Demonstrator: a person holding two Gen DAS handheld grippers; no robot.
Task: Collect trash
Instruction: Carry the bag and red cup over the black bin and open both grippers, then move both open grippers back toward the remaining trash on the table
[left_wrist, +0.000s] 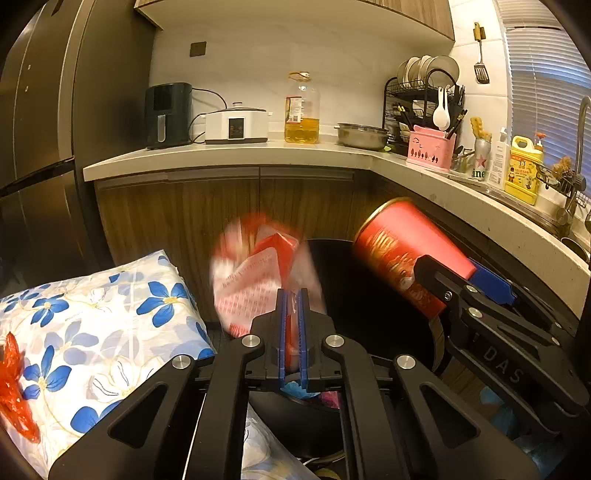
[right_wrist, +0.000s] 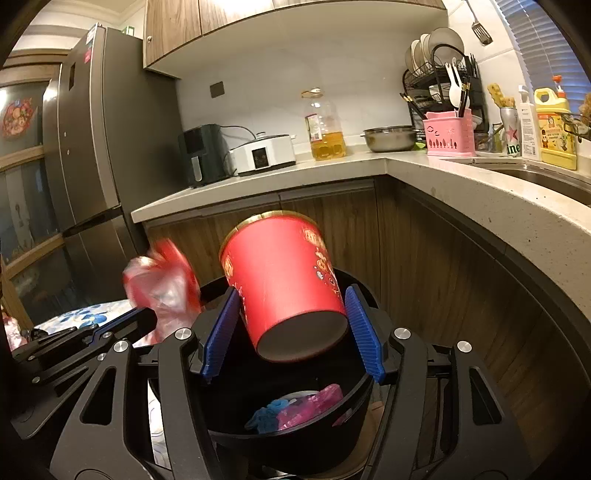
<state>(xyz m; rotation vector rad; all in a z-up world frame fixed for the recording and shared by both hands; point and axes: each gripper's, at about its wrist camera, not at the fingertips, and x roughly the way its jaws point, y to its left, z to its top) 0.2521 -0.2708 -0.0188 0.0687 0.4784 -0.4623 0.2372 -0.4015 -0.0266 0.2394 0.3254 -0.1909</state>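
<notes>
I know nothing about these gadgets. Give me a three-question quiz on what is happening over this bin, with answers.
1. True or false: the left gripper pinches a crumpled red and white wrapper.
2. What sits between the jaws of the right gripper? A) a red paper cup B) a metal bowl C) an oil bottle
3. Fill in: beneath both grippers stands a black ____ with blue and pink scraps inside.

Key: 1 true; 2 A, the red paper cup; 3 trash bin.

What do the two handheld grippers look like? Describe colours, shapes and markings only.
Both the left gripper and the right gripper have black angular linkage arms with triangular cut-outs, silver round pivot bolts, and blue ribbed finger pads. Pale letters "DAS" mark the right gripper's body.
</notes>
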